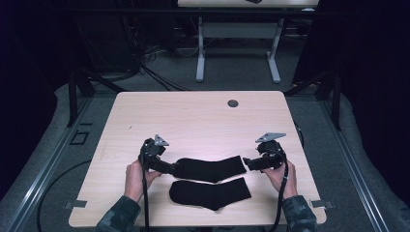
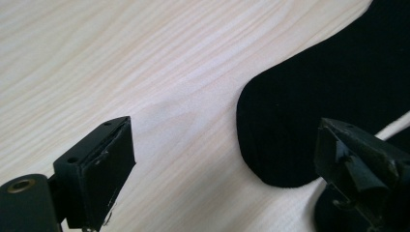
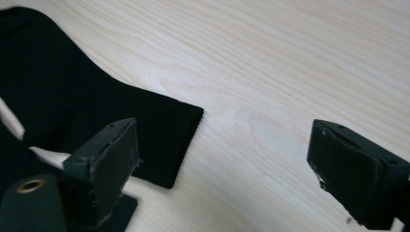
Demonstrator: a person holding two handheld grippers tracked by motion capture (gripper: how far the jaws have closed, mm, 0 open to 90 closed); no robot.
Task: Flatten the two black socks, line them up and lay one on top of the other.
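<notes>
Left claw (image 2: pixel 222 164) spread at upper sock (image 1: pixel 209 168) toe, right claw (image 3: pixel 222 164) spread at cuff

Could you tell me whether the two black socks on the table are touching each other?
Apart. The high view shows a strip of bare table between the upper sock and the lower sock.

I find nothing I can read: no words, labels, brands or numbers on the pale wood-grain tabletop (image 1: pixel 193 116) or anything lying on it.
</notes>
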